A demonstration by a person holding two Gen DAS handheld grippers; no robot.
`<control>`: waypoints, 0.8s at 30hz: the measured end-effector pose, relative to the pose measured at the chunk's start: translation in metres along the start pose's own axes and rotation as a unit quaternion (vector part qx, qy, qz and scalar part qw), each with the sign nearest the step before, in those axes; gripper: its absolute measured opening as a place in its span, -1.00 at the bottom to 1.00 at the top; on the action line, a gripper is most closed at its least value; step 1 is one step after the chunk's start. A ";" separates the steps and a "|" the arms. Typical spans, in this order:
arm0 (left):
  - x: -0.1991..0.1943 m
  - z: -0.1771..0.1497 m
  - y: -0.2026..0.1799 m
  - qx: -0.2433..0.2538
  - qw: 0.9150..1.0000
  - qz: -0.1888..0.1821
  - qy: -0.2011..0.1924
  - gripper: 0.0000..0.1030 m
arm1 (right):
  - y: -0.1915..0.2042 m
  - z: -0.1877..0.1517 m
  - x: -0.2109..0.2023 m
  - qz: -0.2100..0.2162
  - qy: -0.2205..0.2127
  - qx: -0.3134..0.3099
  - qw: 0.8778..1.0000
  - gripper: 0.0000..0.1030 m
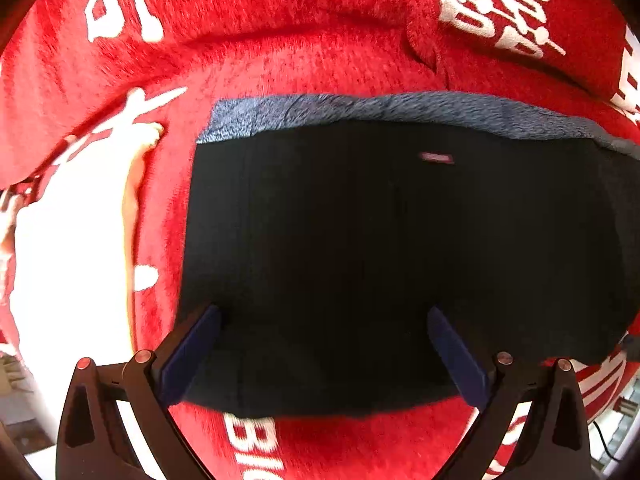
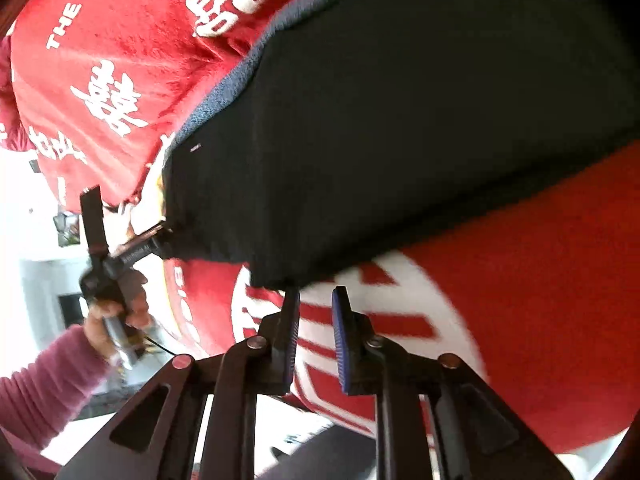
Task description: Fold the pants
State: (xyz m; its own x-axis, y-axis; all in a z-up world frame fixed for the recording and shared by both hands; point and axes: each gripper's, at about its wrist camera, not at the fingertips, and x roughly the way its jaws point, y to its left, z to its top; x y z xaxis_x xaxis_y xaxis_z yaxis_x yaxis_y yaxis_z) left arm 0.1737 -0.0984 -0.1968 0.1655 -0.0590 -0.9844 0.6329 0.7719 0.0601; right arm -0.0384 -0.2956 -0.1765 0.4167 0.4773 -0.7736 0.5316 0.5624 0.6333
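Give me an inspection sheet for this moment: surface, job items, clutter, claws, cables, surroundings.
Surface: red blanket with white lettering, rumpled into folds at the far side.
Job's things: black pants lying folded into a rectangle on the blanket; grey-blue fleece lining shows along the far edge; small label on top.
Clutter: nothing seen.
Claws: left claw open wide, its fingers over the pants' near edge, nothing pinched. Right claw slightly apart, nothing between the pads, tips just short of the pants' near corner.
Cables: thin black cable below the person's hand.
Surroundings: bright and overexposed beyond the blanket's edge; pink sleeve; details unclear.
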 end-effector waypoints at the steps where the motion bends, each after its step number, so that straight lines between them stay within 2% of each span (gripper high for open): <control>1: -0.009 0.000 -0.010 0.002 1.000 -0.008 -0.006 1.00 | 0.000 0.001 -0.009 -0.004 -0.007 -0.007 1.000 -0.64; 3: -0.024 0.000 -0.036 0.016 0.999 -0.030 -0.020 1.00 | -0.002 0.008 -0.039 -0.036 -0.039 -0.032 0.998 -0.59; 5: -0.035 0.000 -0.075 0.040 0.997 -0.056 -0.042 1.00 | -0.006 0.022 -0.062 -0.071 -0.075 -0.047 0.993 -0.36; 7: -0.035 0.005 -0.109 0.049 0.994 -0.077 -0.052 1.00 | -0.009 0.037 -0.071 -0.087 -0.100 -0.055 0.990 -0.21; 9: -0.024 0.010 -0.143 0.051 0.993 -0.101 -0.041 1.00 | -0.017 0.056 -0.071 -0.106 -0.111 -0.059 0.986 -0.21; 10: -0.015 0.010 -0.157 0.057 0.993 -0.099 -0.030 1.00 | -0.022 0.061 -0.068 -0.120 -0.111 -0.061 0.985 -0.21; 11: -0.004 0.007 -0.169 0.070 0.994 -0.085 -0.019 1.00 | -0.032 0.065 -0.062 -0.151 -0.103 -0.055 0.982 -0.22; 12: 0.006 0.002 -0.174 0.081 0.994 -0.073 -0.013 1.00 | -0.041 0.065 -0.059 -0.162 -0.092 -0.043 0.982 -0.22; 13: 0.006 -0.001 -0.170 0.070 0.994 -0.084 -0.024 1.00 | -0.049 0.063 -0.061 -0.142 -0.097 -0.030 0.985 -0.22; 15: 0.007 0.002 -0.158 0.044 0.994 -0.102 0.003 1.00 | -0.064 0.055 -0.075 -0.113 -0.109 0.008 0.988 -0.23; 17: 0.002 0.010 -0.152 0.029 0.996 -0.088 0.013 1.00 | -0.069 0.054 -0.088 -0.096 -0.116 0.033 0.988 -0.22; 20: -0.016 0.039 -0.163 0.045 0.996 -0.072 -0.028 1.00 | -0.056 0.072 -0.095 -0.097 -0.133 -0.010 0.986 -0.21; 22: -0.021 0.069 -0.177 0.047 0.995 -0.066 -0.059 1.00 | -0.043 0.097 -0.092 -0.102 -0.139 -0.044 0.984 -0.21; 24: -0.017 0.098 -0.189 0.028 0.995 -0.051 -0.078 1.00 | -0.034 0.128 -0.083 -0.098 -0.143 -0.072 0.982 -0.21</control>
State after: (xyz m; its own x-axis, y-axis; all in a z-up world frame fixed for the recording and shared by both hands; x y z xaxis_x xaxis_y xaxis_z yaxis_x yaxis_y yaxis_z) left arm 0.1253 -0.3057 -0.1752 0.2114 -0.2367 -0.9483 0.6932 0.7203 -0.0252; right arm 0.0030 -0.4406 -0.1359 0.5176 0.1529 -0.8418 0.5211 0.7240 0.4519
